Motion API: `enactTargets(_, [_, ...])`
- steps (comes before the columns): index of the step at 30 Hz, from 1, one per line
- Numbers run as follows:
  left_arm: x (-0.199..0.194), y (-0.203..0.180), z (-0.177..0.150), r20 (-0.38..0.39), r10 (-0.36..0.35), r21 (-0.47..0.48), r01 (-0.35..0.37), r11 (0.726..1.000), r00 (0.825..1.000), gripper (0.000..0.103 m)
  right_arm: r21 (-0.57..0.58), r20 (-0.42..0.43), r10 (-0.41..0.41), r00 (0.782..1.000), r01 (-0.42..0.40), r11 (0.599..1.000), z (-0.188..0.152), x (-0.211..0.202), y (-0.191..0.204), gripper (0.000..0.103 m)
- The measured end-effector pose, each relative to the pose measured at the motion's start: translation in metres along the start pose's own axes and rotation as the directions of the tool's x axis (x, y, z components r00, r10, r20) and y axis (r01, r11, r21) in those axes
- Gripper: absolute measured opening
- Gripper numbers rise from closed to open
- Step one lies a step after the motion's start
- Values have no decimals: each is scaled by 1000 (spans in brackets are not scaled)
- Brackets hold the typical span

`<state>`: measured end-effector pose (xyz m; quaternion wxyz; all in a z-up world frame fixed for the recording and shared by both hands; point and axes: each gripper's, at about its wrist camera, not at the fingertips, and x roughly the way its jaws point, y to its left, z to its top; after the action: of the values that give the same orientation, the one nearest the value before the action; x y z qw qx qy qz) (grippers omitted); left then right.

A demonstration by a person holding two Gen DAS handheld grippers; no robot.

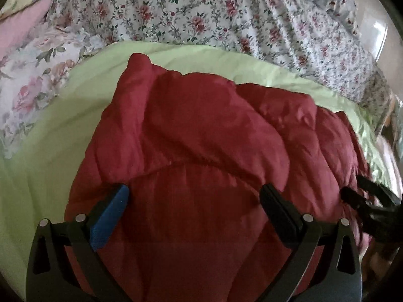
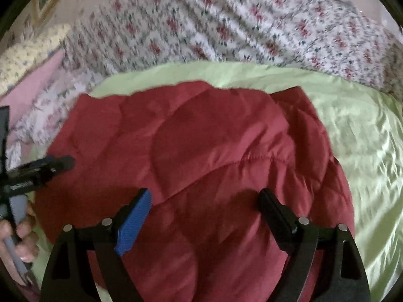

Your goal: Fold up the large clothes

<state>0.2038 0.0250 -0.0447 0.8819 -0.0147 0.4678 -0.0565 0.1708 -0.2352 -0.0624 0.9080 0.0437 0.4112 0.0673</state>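
Note:
A dark red quilted jacket [image 1: 201, 130] lies bunched on a light green sheet [image 1: 50, 136]. My left gripper [image 1: 195, 191] hovers over its near part, open, with the blue pad on the left and the black pad on the right and only cloth below the gap. In the right wrist view the same jacket [image 2: 214, 146] fills the middle. My right gripper [image 2: 205, 193] stands open above it, holding nothing. The right gripper [image 1: 355, 186] shows at the right edge of the left wrist view. The left gripper [image 2: 63, 163] shows at the left edge of the right wrist view, with a hand [image 2: 20, 234] behind it.
A crumpled white bedcover with red flowers [image 1: 201, 12] lies beyond the green sheet. A pink cloth [image 1: 22, 27] and a pale floral pillow [image 1: 32, 83] sit at the far left. More green sheet [image 2: 365, 156] stretches to the jacket's right.

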Motion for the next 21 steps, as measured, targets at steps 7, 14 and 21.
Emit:
enactTargets(7, [26,-8,3,-9,41,37,-41,998,999,103,89,30,12,999,-15,996,5,18,-31,88])
enactTargets(14, [32,-5,3,2,34,52,-34,998,999,103,93,107,-45,993,35,995,5,-3,-26,88])
enactTargets(21, [28,-7,0,13,32,61,-33,998,999,103,97,80,-29,996,21,995,1,5,-35,89])
